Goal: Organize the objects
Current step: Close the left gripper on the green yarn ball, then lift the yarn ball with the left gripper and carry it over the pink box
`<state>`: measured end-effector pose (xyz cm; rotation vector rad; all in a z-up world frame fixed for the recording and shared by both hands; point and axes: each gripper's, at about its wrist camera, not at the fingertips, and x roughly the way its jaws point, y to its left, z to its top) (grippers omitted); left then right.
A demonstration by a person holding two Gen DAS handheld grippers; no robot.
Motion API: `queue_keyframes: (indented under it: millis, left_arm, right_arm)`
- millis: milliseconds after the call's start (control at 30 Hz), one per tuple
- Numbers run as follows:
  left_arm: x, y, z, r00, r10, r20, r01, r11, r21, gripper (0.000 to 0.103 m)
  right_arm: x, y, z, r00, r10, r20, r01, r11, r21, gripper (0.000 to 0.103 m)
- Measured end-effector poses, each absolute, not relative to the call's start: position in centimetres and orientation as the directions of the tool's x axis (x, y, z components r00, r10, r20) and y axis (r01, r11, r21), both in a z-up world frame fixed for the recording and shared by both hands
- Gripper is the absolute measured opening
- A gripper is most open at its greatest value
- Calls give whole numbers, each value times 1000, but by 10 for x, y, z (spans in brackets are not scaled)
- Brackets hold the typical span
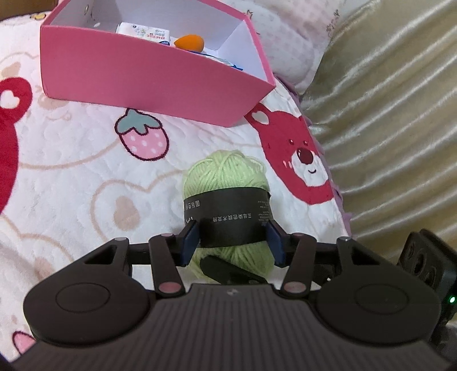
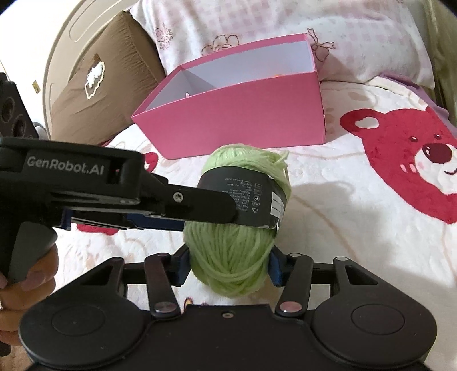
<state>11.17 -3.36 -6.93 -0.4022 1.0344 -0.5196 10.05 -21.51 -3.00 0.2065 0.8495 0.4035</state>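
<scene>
- While both grippers are clamping it, the green yarn ball [image 1: 225, 182] is being held above the blanket [image 1: 71, 171], just in front of the pink box [image 1: 142, 77] and not yet inside it.
- Left gripper [image 1: 232, 238]: fingers are closing on the yarn's black paper band [image 1: 228, 219], one blue pad pressing each side; the gap equals the width of the skein.
- Right gripper [image 2: 228, 265]: fingers are pinching the bare lower end of the yarn, below the band [image 2: 257, 197], with pads touching both flanks.
- In the right wrist view the left gripper [image 2: 211, 211] is reaching in from the left, crossing over the skein at the band.
- Pink box contents: an orange egg-shaped item [image 1: 190, 42] and white printed packets [image 1: 145, 31] are already lying inside, so part of the sorting appears done.
- Remaining, as a judgement: the yarn is still needing to be carried over the near wall of the box and released; whether other loose objects are waiting elsewhere cannot be told.
- Surroundings: a brown cushion [image 2: 94, 85] and a pink-patterned pillow [image 2: 257, 25] are sitting behind the box.
</scene>
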Motion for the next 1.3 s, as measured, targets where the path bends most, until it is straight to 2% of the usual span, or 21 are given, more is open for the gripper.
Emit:
queue_keyframes:
  millis: [333, 467, 633, 900, 1133, 1300]
  left_arm:
    - [95, -10, -47, 434, -586, -685, 154, 797, -585, 50]
    - [84, -7, -35, 474, -568, -673, 164, 808, -566, 50]
    - [83, 0, -23, 494, -578, -650, 162, 796, -584, 50]
    - [87, 0, 9, 497, -569, -655, 168, 804, -571, 50]
    - [95, 12, 46, 512, -566, -646, 163, 803, -573, 50]
    - [102, 16, 74, 513, -527, -678, 164, 835, -525, 51]
  right_arm:
    - [86, -195, -5, 586, 419, -693, -284, 908, 308, 58]
    - [87, -189, 9, 562, 417, -714, -237, 909, 344, 58]
    - [82, -173, 25, 581, 372, -724, -264, 928, 264, 58]
    - [78, -165, 51, 634, 331, -699, -302, 938, 170, 58]
    - [85, -158, 82, 665, 356, -656, -353, 925, 145, 58]
    - [96, -153, 103, 654, 407, -638, -409, 899, 155, 58]
